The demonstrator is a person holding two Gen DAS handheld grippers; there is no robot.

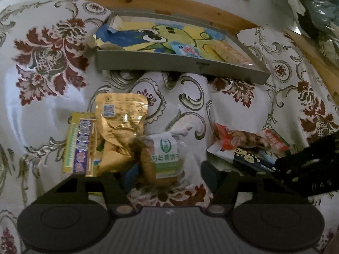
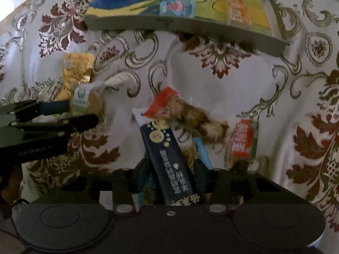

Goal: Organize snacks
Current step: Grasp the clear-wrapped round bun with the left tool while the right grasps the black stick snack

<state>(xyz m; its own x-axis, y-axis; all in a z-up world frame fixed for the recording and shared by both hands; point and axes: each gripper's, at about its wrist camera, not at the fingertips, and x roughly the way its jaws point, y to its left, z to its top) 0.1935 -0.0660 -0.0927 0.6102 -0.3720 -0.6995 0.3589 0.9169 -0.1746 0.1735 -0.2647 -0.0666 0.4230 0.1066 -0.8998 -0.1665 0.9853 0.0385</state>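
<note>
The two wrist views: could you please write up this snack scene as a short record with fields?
surface: floral tablecloth
container: grey tray with a cartoon-print liner, at the far side of the cloth
already in tray: one clear-wrapped snack
left gripper: open, around the biscuit pack
beside it: gold pouch, yellow bar
right gripper: jaws either side of the dark navy packet; grip unclear
near it: orange-ended snack, small orange packet

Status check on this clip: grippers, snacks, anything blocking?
Left gripper open around biscuit packet. Right gripper astride dark sachet, grip unclear. Tray ahead, one snack inside. Path to it clear.
</note>
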